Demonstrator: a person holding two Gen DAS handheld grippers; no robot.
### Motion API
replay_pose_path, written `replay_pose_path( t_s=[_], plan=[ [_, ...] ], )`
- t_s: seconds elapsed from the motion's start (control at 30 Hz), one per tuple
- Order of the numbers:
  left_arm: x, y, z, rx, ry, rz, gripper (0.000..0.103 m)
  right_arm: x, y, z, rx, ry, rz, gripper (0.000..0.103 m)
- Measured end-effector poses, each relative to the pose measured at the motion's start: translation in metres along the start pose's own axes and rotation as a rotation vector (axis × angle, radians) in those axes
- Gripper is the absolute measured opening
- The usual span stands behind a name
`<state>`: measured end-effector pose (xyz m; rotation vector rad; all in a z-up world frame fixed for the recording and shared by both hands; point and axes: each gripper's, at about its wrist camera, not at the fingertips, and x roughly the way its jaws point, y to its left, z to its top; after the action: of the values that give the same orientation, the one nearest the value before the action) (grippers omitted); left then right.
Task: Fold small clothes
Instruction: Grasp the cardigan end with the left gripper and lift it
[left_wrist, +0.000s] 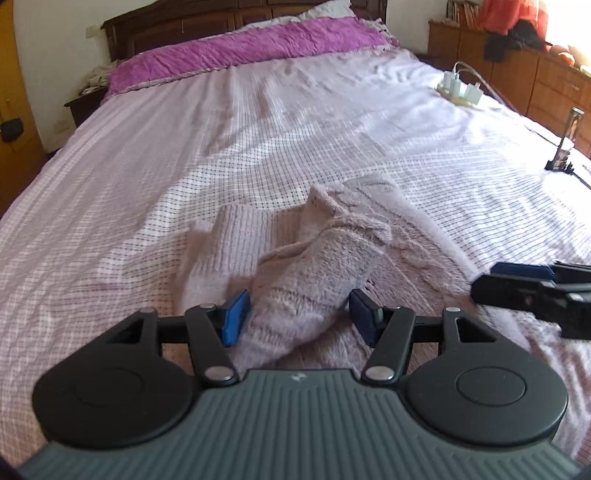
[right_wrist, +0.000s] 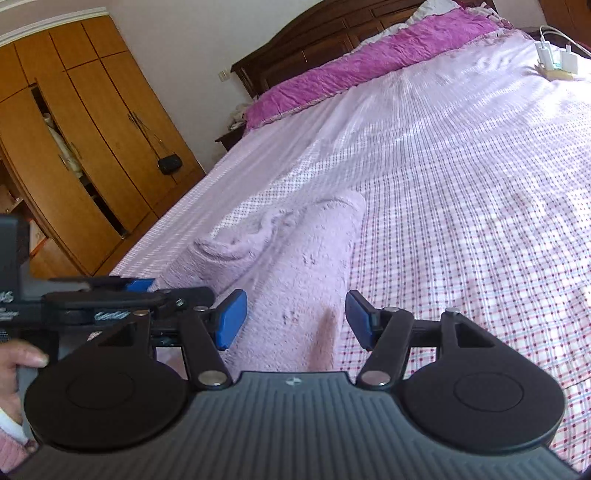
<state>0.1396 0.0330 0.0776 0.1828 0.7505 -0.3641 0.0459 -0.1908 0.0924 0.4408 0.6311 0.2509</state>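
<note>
A fuzzy pale-pink knitted garment (left_wrist: 321, 251) lies partly folded on the checked bedsheet (left_wrist: 147, 177), with a bunched ridge running toward me. My left gripper (left_wrist: 300, 317) hangs over its near end. The blue pads (left_wrist: 236, 317) stand apart on either side of the ridge and do not press it. In the right wrist view the same garment (right_wrist: 295, 240) stretches away as a long strip. My right gripper (right_wrist: 295, 319) is open above its near part, holding nothing. The right gripper (left_wrist: 517, 284) also shows at the right edge of the left wrist view, and the left gripper (right_wrist: 140, 286) reaches in from the left.
A purple pillow cover (left_wrist: 240, 51) lies at the headboard. White chargers on a power strip (left_wrist: 460, 88) and a small dark stand (left_wrist: 563, 147) sit on the bed's right side. A wooden wardrobe (right_wrist: 74, 129) lines the left wall. A person's hand (right_wrist: 18, 362) holds the left gripper.
</note>
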Motion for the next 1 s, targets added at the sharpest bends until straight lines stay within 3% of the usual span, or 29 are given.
replay_pose_path(
  t_s=[0.03, 0.07, 0.1, 0.17, 0.27, 0.33, 0.4, 0.47, 0.53, 0.57, 0.63, 0.83, 0.9, 0.97, 1.0],
  plan=[
    [0.004, 0.002, 0.0, -0.013, -0.009, 0.008, 0.06, 0.005, 0.0, 0.001, 0.003, 0.003, 0.002, 0.067],
    [0.007, 0.004, 0.0, -0.031, -0.021, 0.005, 0.037, 0.006, 0.0, -0.001, 0.005, 0.005, 0.004, 0.067],
    [0.008, 0.008, 0.0, -0.051, -0.03, -0.003, 0.024, 0.004, 0.0, -0.001, 0.006, 0.005, 0.008, 0.067],
    [0.005, 0.021, 0.005, -0.124, -0.059, 0.004, 0.018, 0.014, 0.005, 0.0, 0.001, 0.008, 0.012, 0.067],
    [0.005, 0.052, 0.007, -0.25, -0.096, 0.088, 0.013, 0.018, 0.011, 0.0, -0.018, 0.015, 0.033, 0.067],
    [0.013, 0.073, 0.005, -0.303, -0.069, 0.142, 0.014, 0.02, 0.015, -0.002, -0.041, 0.021, 0.032, 0.067],
    [0.02, 0.089, 0.001, -0.359, -0.024, 0.076, 0.015, 0.022, 0.019, -0.005, -0.08, 0.022, 0.017, 0.067],
    [0.018, 0.095, -0.002, -0.376, -0.045, 0.029, 0.016, 0.023, 0.02, -0.008, -0.104, 0.022, 0.01, 0.068],
    [0.019, 0.094, 0.001, -0.364, -0.055, -0.008, 0.024, 0.024, 0.019, -0.008, -0.097, 0.024, 0.013, 0.068],
    [0.021, 0.093, 0.003, -0.357, -0.054, -0.028, 0.035, 0.025, 0.019, -0.008, -0.091, 0.025, 0.013, 0.068],
    [0.029, 0.091, 0.007, -0.337, -0.051, -0.066, 0.048, 0.026, 0.018, -0.008, -0.086, 0.026, 0.015, 0.069],
    [0.067, 0.082, 0.023, -0.275, 0.019, -0.069, 0.051, 0.027, 0.016, -0.01, -0.085, 0.029, 0.011, 0.069],
    [0.075, 0.082, 0.022, -0.282, 0.026, -0.077, 0.051, 0.028, 0.016, -0.011, -0.085, 0.029, 0.01, 0.07],
    [0.072, 0.079, 0.019, -0.271, -0.015, -0.084, 0.025, 0.028, 0.015, -0.011, -0.089, 0.028, 0.008, 0.07],
    [0.065, 0.076, 0.018, -0.26, -0.049, -0.079, 0.023, 0.028, 0.016, -0.012, -0.092, 0.027, 0.007, 0.071]
  ],
)
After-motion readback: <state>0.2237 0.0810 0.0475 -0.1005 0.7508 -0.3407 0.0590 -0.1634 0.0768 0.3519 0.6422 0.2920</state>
